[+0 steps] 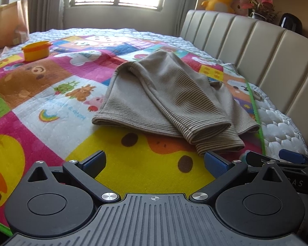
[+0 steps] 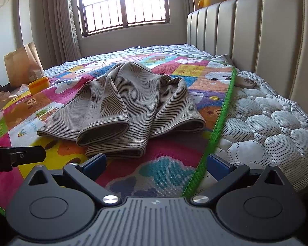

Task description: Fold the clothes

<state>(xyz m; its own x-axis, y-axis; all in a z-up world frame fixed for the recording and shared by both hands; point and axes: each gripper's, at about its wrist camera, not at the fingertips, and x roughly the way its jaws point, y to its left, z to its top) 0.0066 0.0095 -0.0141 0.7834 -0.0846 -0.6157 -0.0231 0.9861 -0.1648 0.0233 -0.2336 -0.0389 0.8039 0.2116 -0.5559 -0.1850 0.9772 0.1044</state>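
On the bed: a brown ribbed sweater [image 1: 166, 100] lies on a colourful cartoon play mat [image 1: 51, 94], which covers most of a white quilted mattress [image 2: 267, 123].
Sweater: lies loosely bunched, not flat; both sleeves run toward the cameras, and the cuff ends sit nearest the tools. In the right wrist view one sleeve lies on top of the other, with its open cuff facing the camera.
Sweater spot: toward the headboard side of the mat, close to the mat's green edge [image 2: 219, 123] but still on the mat.
Left tool [image 1: 154, 162]: wide open, blue pads well apart, holding nothing. It sits low over the yellow patch of the mat, just short of the nearest cuff; the right pad is near the cuff, but I can't tell if they touch.
Right tool [image 2: 156, 164]: also wide open and empty-handed, low over the mat just in front of the sleeve ends. The green edge runs between its fingers, so it straddles mat and mattress.
Tools together: side by side, each showing at the edge of the other's view.
Headboard [image 1: 256, 41]: beige, padded, with vertical panels, along the right side.
On top of headboard: a yellow duck plush [image 1: 217, 0], and pink flowers [image 1: 258, 2] beside it.
Far side of mat: a small orange tub [image 1: 36, 50], well apart from the sweater.
Behind the tub: a brown paper bag [image 2: 22, 63], near the curtain [image 2: 57, 24] and a bright barred window [image 2: 123, 6].
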